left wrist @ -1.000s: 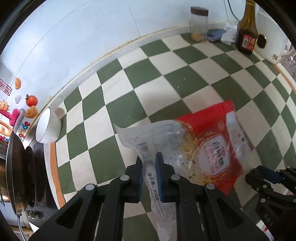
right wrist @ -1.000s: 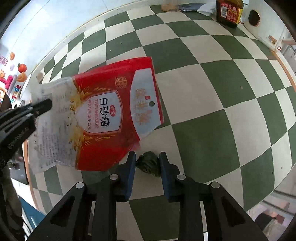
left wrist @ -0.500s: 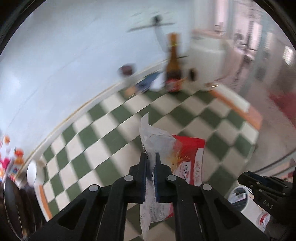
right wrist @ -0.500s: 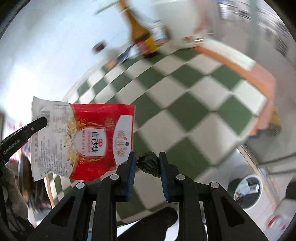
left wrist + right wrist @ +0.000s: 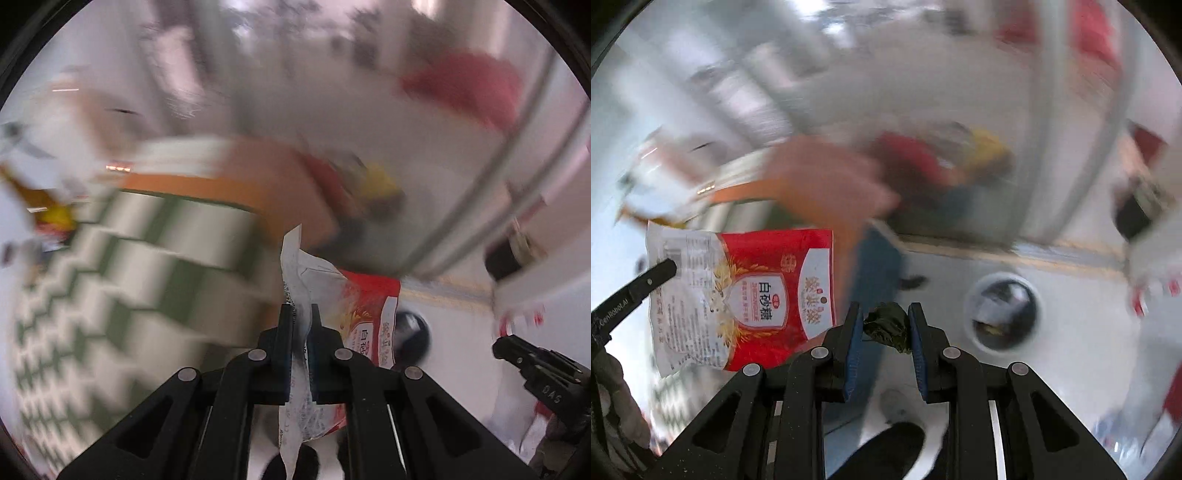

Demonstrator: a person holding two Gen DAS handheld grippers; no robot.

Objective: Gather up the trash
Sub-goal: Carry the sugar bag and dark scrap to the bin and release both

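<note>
My left gripper (image 5: 300, 325) is shut on the clear edge of a red and white sugar bag (image 5: 365, 325), which hangs in the air; the bag also shows flat-on in the right wrist view (image 5: 746, 295), with the left gripper's finger (image 5: 657, 273) at its left edge. My right gripper (image 5: 882, 325) is shut on a small dark green crumpled scrap (image 5: 888, 326). A round bin opening (image 5: 1003, 314) with trash inside lies on the floor below and right of the right gripper; it also shows in the left wrist view (image 5: 412, 339). Both views are motion-blurred.
The green and white checkered counter (image 5: 129, 258) with its orange edge (image 5: 221, 184) is at the left. A blue panel (image 5: 875, 266) stands under the counter edge. Red and yellow items (image 5: 942, 162) sit blurred further back. The right gripper (image 5: 539, 376) appears at the lower right in the left wrist view.
Both grippers have swung right, away from the counter, toward the floor, each still holding its item. The bin opening has come nearer and larger in view.
</note>
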